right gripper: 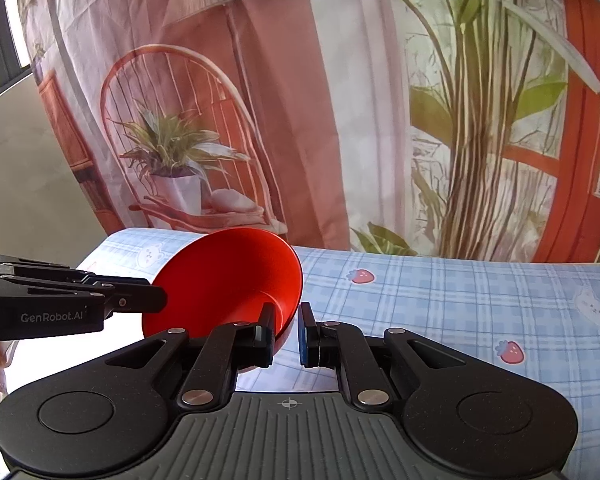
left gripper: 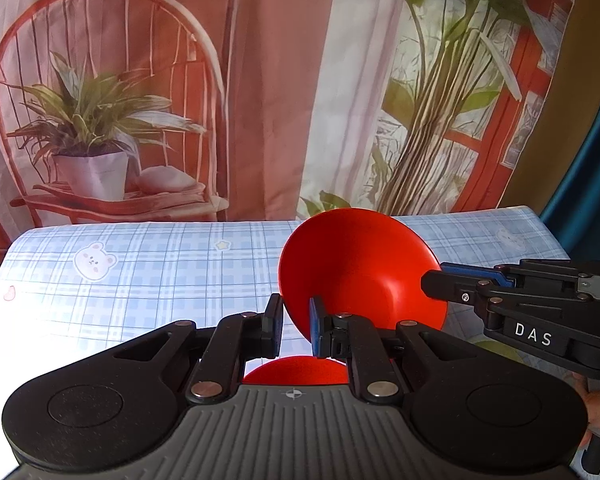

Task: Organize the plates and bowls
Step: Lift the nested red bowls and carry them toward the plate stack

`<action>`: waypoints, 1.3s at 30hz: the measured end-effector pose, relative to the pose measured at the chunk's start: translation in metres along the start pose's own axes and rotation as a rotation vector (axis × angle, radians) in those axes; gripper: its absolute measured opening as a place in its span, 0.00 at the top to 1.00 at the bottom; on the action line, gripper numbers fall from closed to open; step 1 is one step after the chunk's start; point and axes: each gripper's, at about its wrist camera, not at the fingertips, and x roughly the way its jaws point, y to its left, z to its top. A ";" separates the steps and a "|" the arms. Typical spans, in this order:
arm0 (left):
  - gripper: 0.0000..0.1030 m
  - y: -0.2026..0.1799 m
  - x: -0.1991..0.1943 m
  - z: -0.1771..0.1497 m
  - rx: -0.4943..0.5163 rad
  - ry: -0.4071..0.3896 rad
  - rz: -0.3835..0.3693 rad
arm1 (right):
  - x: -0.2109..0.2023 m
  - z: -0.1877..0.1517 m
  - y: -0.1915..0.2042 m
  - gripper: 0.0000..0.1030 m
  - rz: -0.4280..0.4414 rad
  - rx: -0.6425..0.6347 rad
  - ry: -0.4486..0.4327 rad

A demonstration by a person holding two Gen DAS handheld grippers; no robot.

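Red round plastic bowl (left gripper: 360,268) is up off the blue plaid tablecloth with bear and strawberry prints (left gripper: 160,264), tilted on its side, opening facing toward the right gripper's side. Left gripper (left gripper: 296,328) has its jaws straddling the bowl's rim at the lower edge, one finger outside the wall and one inside; a small gap shows beside the left pad, so a firm pinch cannot be told. Right gripper (right gripper: 286,334) straddles the same bowl (right gripper: 228,280) at the opposite rim edge, left finger inside the bowl, right finger outside, jaws narrowly spread with a visible gap to the right of the wall; tight contact cannot be told. In the left wrist view the right gripper (left gripper: 436,284) comes in from the right of the bowl, marked "DAS". In the right wrist view the left gripper (right gripper: 156,300) comes in from the left of the bowl, marked "GenRobot.AI". A second red rounded piece (left gripper: 296,370) sits just below the bowl, mostly hidden behind the left gripper body; plate or bowl, cannot tell. Behind the bowl hangs a printed fabric backdrop with a chair, potted plant and red window frame (left gripper: 180,80). Tablecloth (right gripper: 460,308) runs on to the right of the bowl.
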 end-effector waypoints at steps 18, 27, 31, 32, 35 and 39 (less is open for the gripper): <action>0.85 0.009 -0.033 -0.030 -0.021 -0.010 0.028 | -0.024 -0.019 0.036 0.90 0.022 -0.044 0.000; 0.85 0.018 -0.035 -0.042 -0.039 0.003 0.030 | -0.019 -0.027 0.048 0.90 0.028 -0.063 0.022; 0.85 0.020 -0.034 -0.046 -0.048 0.010 0.028 | -0.016 -0.028 0.050 0.90 0.027 -0.068 0.032; 0.85 0.021 -0.034 -0.047 -0.050 0.012 0.027 | -0.016 -0.029 0.051 0.90 0.027 -0.070 0.034; 0.85 0.021 -0.033 -0.051 -0.057 0.017 0.026 | -0.015 -0.030 0.052 0.90 0.027 -0.073 0.039; 0.85 0.021 -0.033 -0.054 -0.066 0.023 0.023 | -0.012 -0.032 0.053 0.90 0.023 -0.079 0.051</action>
